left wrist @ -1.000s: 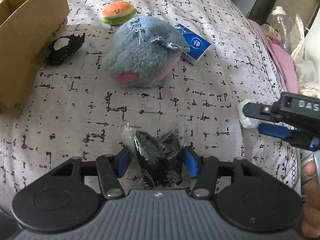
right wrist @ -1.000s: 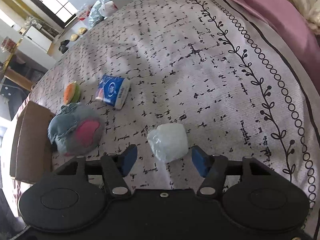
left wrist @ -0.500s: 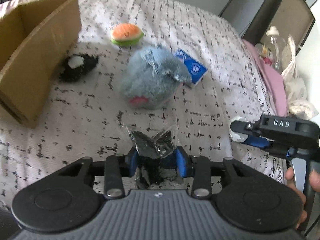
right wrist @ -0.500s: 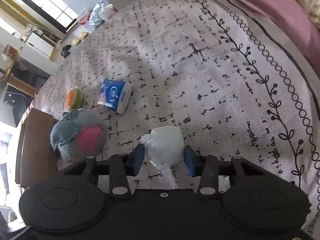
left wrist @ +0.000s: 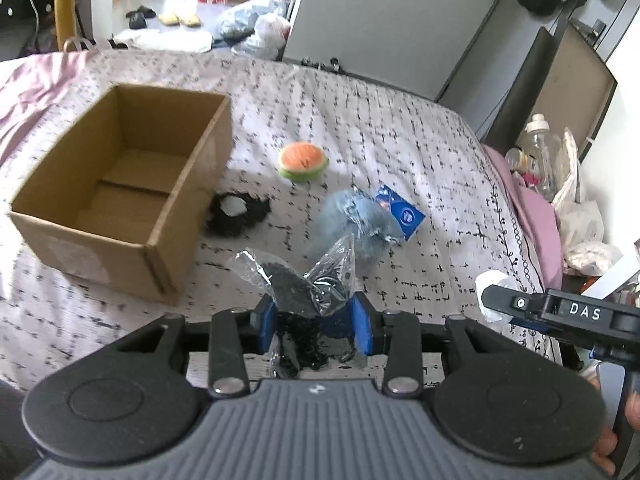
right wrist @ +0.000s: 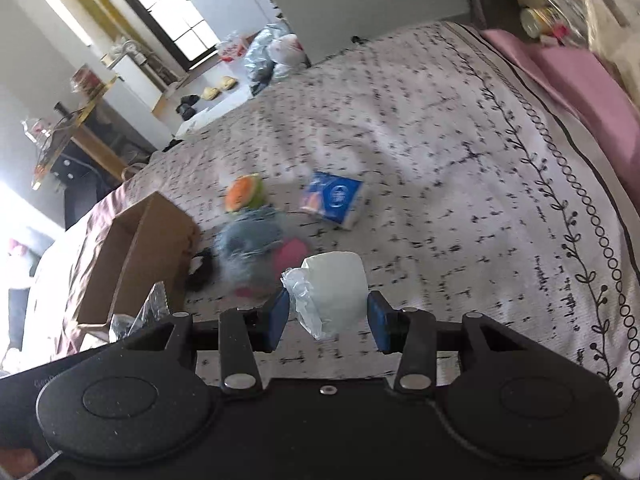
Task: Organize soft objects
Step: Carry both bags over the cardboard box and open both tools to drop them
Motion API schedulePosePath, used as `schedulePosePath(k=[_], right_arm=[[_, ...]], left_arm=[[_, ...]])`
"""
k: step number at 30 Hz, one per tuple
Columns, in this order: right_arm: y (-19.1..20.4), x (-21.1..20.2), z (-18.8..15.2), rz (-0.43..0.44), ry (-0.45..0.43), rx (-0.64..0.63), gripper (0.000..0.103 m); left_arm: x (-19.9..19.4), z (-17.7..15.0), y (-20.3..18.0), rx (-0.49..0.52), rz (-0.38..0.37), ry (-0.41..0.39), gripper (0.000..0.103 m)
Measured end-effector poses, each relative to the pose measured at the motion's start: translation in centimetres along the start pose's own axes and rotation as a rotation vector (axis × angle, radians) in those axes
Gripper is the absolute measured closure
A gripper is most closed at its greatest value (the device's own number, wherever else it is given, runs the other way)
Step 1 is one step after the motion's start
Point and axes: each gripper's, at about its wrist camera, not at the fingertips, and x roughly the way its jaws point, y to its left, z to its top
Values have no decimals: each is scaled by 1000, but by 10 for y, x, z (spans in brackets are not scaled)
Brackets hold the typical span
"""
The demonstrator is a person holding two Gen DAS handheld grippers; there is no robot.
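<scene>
The left claw (left wrist: 314,322) is clamped on a crinkly clear plastic bag of black fabric (left wrist: 308,292); the right claw (right wrist: 328,316) squeezes a white soft roll in clear wrap (right wrist: 332,294). Both are lifted above the patterned bed (right wrist: 460,184), tilted downward, right of the open brown cardboard box (left wrist: 120,184). The slippery film could slide from the pads, dropping either bundle short of the box.

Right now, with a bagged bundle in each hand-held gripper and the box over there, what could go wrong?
1. The left hand-held gripper pinches the black bundle through loose plastic, so it could slip out.
2. The white bundle sits between the right hand-held gripper pads near its bottom; it might tip free.
3. The box is light and open; a hard drop could shove it.
</scene>
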Motion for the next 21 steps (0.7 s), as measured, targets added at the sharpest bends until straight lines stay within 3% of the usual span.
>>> schedulePosePath(k=[21], right_arm=[[74, -17, -1, 37, -45, -88, 61]], left_arm=[[-64, 19, 51, -40, 44, -99, 65]])
